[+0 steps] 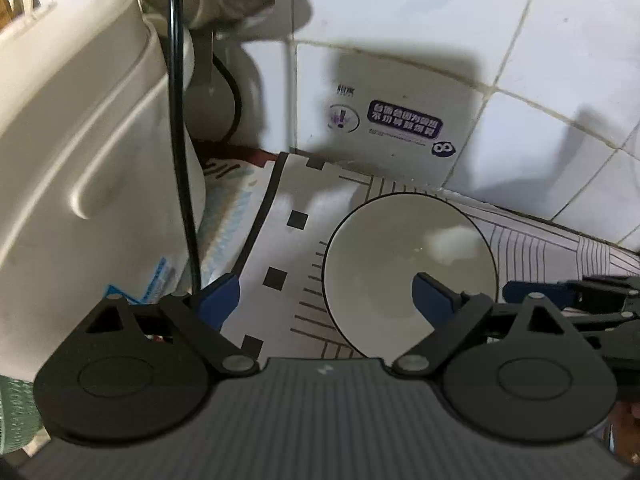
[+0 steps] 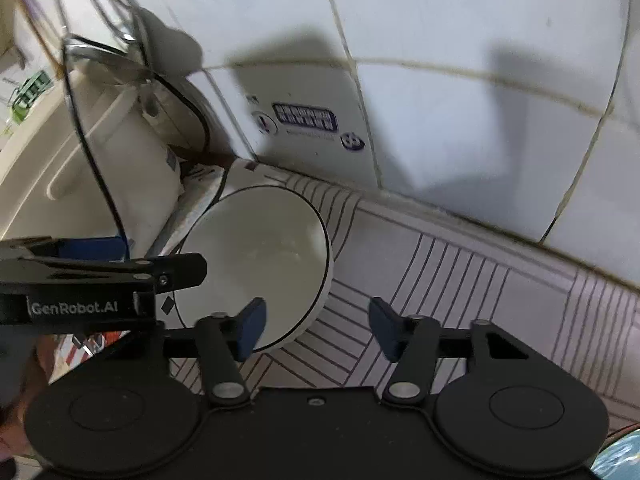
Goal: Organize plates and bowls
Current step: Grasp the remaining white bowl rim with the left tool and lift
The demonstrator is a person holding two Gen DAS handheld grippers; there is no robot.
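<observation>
A white bowl (image 1: 400,264) with a thin dark rim sits on a patterned mat (image 1: 288,252) by the tiled wall. My left gripper (image 1: 326,296) is open, its right finger over the bowl's inside and its left finger beside the mat's edge. In the right wrist view the same bowl (image 2: 260,256) lies left of centre. My right gripper (image 2: 316,326) is open, its left finger over the bowl's near rim and its right finger over the striped mat (image 2: 460,280). The left gripper's body (image 2: 100,280) shows at the left, beside the bowl.
A large cream appliance (image 1: 72,152) with a black cable (image 1: 180,152) stands close on the left. The tiled wall (image 1: 480,40) with a sticker (image 1: 400,124) runs behind the bowl. The right gripper's fingers (image 1: 568,292) show at the right of the left wrist view.
</observation>
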